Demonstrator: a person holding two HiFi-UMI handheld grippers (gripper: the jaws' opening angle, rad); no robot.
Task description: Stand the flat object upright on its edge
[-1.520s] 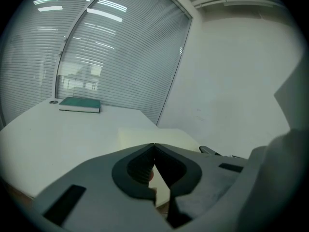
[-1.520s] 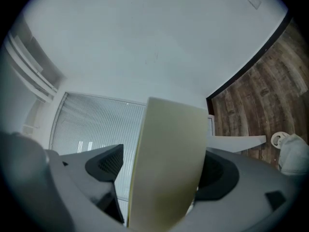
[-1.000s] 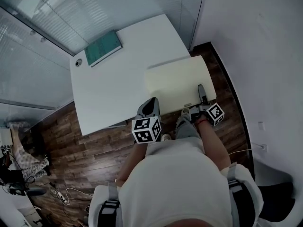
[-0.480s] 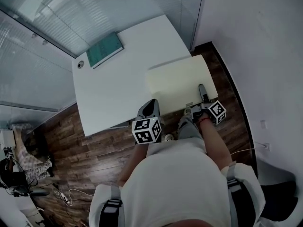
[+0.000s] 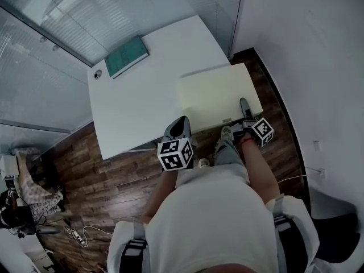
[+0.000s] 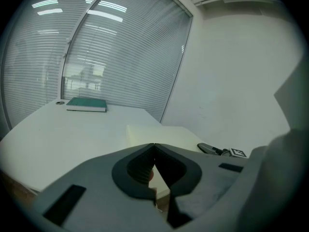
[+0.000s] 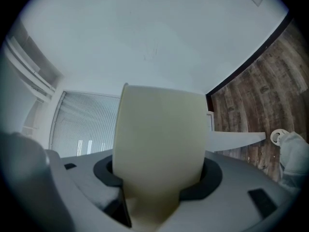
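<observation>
One board [image 7: 159, 144] between right claw's [image 7: 161, 197] jaws, just closing.

1. Your left tool [image 5: 180, 124] sits just below the centre of the head view, tilted down and away from you. Its marker cube [image 5: 175, 155] is nearest your chest. The jaws meet tip to tip with nothing between them.
2. Your right tool [image 5: 244, 106] lies right of centre, nearly level, pointing toward the top of the frame. Its jaws have just been closing and press on the cream board [image 7: 159, 129] between them.
3. Your right forearm [image 5: 259, 166] runs down-frame from that tool toward your shoulder.
</observation>
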